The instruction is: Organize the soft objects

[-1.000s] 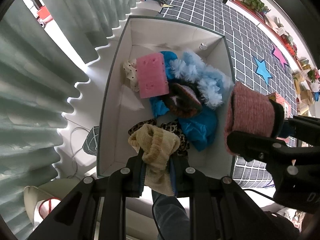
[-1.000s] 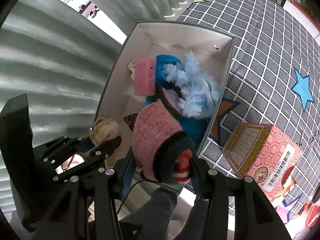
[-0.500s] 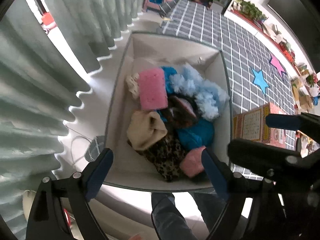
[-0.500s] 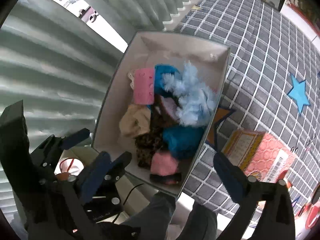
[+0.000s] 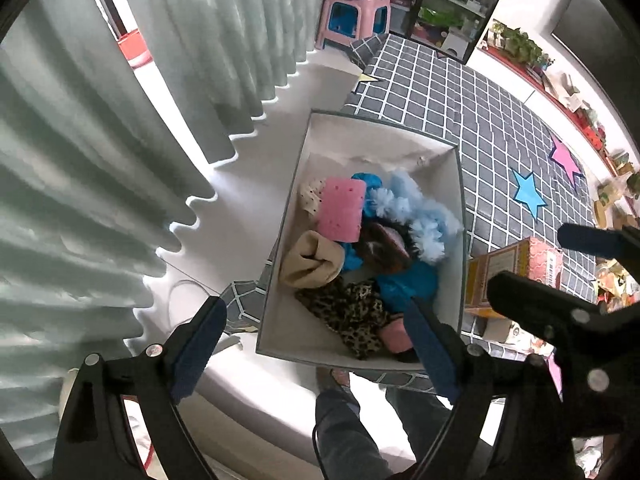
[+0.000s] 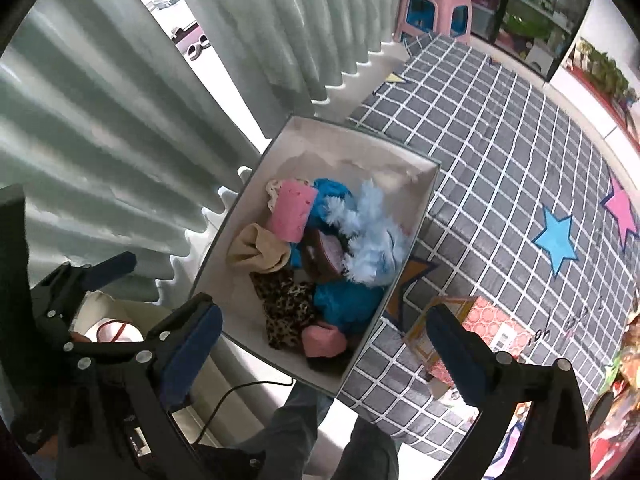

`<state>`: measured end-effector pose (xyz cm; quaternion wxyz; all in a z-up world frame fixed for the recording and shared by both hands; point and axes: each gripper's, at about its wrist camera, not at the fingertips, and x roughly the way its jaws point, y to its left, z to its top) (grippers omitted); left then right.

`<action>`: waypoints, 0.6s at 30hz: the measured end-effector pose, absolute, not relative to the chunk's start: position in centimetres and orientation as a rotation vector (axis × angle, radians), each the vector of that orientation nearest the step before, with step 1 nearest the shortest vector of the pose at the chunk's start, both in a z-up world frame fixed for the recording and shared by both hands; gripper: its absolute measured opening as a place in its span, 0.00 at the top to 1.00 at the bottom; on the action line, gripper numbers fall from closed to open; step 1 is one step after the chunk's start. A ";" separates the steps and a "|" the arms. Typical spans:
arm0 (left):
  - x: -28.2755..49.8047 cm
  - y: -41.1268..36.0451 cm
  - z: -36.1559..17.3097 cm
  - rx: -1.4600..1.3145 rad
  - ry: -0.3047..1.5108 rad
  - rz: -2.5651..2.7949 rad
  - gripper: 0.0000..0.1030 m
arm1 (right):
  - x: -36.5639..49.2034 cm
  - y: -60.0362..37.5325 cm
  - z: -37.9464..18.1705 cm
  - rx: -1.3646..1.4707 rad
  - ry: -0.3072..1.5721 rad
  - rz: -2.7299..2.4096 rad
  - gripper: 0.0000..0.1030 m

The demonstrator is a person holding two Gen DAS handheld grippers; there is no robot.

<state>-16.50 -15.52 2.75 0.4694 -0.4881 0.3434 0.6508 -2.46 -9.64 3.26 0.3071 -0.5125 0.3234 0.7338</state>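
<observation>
A white storage box (image 5: pixel 462 240) (image 6: pixel 224 240) on the floor holds soft things: a pink sponge (image 5: pixel 342 210) (image 6: pixel 290 212), a beige knit piece (image 5: pixel 310 260) (image 6: pixel 258 250), fluffy light-blue fabric (image 5: pixel 416 212) (image 6: pixel 372 236), blue cloth (image 5: pixel 408 284), leopard-print cloth (image 5: pixel 352 316) (image 6: pixel 286 304) and a pink knit hat (image 5: pixel 394 336) (image 6: pixel 324 340). My left gripper (image 5: pixel 316 344) is open and empty, high above the box's near edge. My right gripper (image 6: pixel 320 356) is open and empty above the same end.
Pale green curtains (image 5: pixel 100 160) hang to the left. A grey checked mat (image 6: pixel 500 140) with stars lies right of the box. A pink patterned carton (image 5: pixel 520 264) (image 6: pixel 480 332) sits beside the box. A pink stool (image 5: pixel 352 20) stands far back.
Both grippers opened and dropped the beige knit piece and the pink hat into the box, then rose higher above it.
</observation>
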 end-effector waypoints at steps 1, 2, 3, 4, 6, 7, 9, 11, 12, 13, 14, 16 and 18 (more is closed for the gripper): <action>-16.4 -15.6 2.9 -1.188 0.847 1.601 0.11 | -2.5 -9.7 3.4 -1.358 0.848 1.941 0.00; -16.3 -15.6 3.0 -1.180 0.850 1.607 0.11 | -2.6 -9.7 3.5 -1.358 0.844 1.940 0.00; -16.2 -15.6 3.2 -1.169 0.856 1.614 0.11 | -2.6 -9.8 3.5 -1.358 0.843 1.940 0.00; -16.1 -15.5 3.1 -1.162 0.862 1.618 0.11 | -2.6 -9.8 3.5 -1.360 0.843 1.940 0.00; -16.0 -15.6 3.1 -1.154 0.869 1.620 0.11 | -2.7 -9.8 3.5 -1.362 0.842 1.938 0.00; -16.0 -15.7 3.2 -1.152 0.870 1.619 0.11 | -2.7 -9.8 3.6 -1.361 0.839 1.937 0.00; -15.9 -15.7 3.2 -1.144 0.877 1.619 0.11 | -2.8 -9.8 3.5 -1.360 0.835 1.937 0.00; -15.8 -15.7 3.2 -1.133 0.885 1.619 0.11 | -2.8 -9.9 3.7 -1.362 0.817 1.932 0.00; -15.7 -15.7 3.2 -1.129 0.889 1.620 0.11 | -2.8 -10.0 3.7 -1.364 0.810 1.931 0.00; -15.7 -15.7 3.1 -1.126 0.891 1.621 0.11 | -2.8 -10.0 3.7 -1.366 0.807 1.929 0.00; -15.6 -15.7 3.1 -1.124 0.892 1.620 0.11 | -2.8 -10.0 3.7 -1.364 0.811 1.928 0.00; -15.6 -15.7 3.1 -1.127 0.890 1.619 0.11 | -2.9 -10.0 3.7 -1.363 0.810 1.927 0.00; -15.6 -15.8 3.1 -1.125 0.891 1.619 0.11 | -2.8 -10.1 3.7 -1.365 0.808 1.927 0.00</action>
